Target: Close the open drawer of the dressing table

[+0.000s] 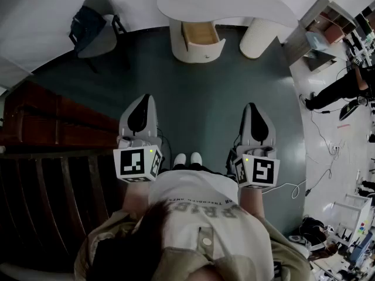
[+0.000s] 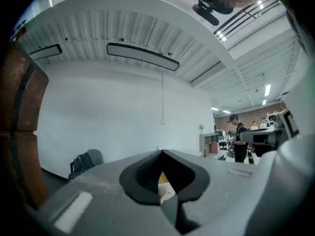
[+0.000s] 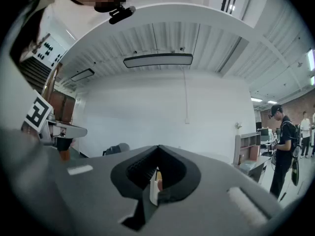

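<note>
Your left gripper (image 1: 142, 102) and right gripper (image 1: 251, 108) are both closed on nothing, well apart from the dressing table (image 1: 234, 4) at the frame's top centre. Push off-centre and the drawer (image 1: 200, 34) may skew and jam. It stands pulled out of the left pedestal, pale wood inside, curved white front.

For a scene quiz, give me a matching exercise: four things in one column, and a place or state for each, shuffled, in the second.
1. drawer
2. chair
3. shelf
4. left gripper

a. shut, empty
b. top left of the head view
c. pulled open
d. top right of the head view

Pairs: 1-c, 2-b, 3-d, 4-a
</note>
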